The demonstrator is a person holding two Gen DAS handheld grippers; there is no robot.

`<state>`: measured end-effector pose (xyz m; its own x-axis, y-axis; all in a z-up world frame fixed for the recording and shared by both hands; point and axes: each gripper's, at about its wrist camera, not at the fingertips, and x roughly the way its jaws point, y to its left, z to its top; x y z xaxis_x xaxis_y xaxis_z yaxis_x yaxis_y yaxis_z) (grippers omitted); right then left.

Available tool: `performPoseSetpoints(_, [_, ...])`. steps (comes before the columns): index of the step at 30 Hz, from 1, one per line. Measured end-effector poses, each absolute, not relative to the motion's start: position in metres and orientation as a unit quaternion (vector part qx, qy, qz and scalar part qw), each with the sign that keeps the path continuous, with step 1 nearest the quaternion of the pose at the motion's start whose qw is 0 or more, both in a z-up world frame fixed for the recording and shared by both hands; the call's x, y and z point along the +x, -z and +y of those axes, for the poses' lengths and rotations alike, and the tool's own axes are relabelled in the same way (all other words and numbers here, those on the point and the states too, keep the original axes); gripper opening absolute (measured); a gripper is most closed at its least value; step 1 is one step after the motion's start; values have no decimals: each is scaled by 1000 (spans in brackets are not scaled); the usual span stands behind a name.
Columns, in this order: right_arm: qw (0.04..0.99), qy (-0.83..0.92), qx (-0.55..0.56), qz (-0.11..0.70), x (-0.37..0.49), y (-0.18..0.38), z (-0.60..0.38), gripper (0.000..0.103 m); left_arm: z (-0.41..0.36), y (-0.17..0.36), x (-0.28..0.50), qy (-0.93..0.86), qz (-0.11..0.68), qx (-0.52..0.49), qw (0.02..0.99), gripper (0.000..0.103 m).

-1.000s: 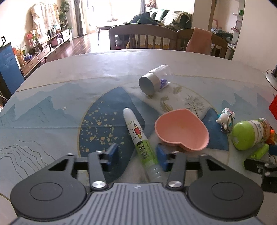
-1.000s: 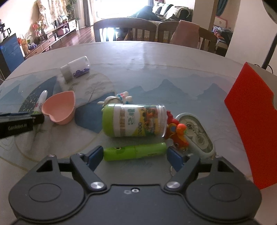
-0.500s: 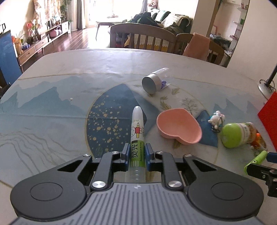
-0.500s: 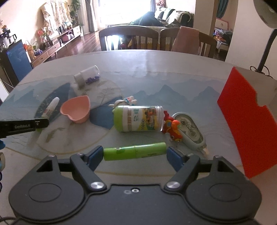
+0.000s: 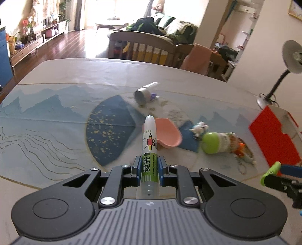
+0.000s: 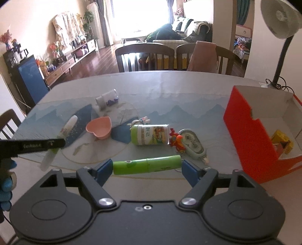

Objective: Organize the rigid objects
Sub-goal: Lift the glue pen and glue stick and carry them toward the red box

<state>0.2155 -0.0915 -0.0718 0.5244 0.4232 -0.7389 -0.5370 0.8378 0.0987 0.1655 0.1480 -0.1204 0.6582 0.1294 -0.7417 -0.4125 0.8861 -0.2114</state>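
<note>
I'm looking past wooden dining chairs (image 6: 144, 56) to a sofa (image 6: 188, 32) under a blazing bright window (image 6: 139, 17). Dark wood floor (image 5: 62, 47), low sideboard (image 6: 69, 64) left, desk lamp (image 6: 279, 20) right.

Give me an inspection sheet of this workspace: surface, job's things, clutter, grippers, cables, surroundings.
Surface: table under a mountain-print cover.
Job's things: white glue pen in the left gripper; green tube held endwise in the right gripper; red box open at the right, a yellow item inside.
Clutter: pink heart dish, green-capped bottle on its side, clear jar on its side, red toy, correction tape, small figurine.
Grippers: both shut on their items and clear of the table.
Cables: lamp cord behind the box.
Surroundings: chairs, desk lamp, living room beyond.
</note>
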Motion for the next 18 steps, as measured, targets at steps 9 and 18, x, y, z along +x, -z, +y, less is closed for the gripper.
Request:
performPoseSetpoints(9, [873, -282, -66, 393, 213, 47, -126, 79, 106, 88, 163, -119, 382, -178, 899, 17])
performPoseSetpoints(18, [881, -279, -61, 377, 228, 29, -167, 79, 57, 57, 184, -86, 371, -163, 910, 17])
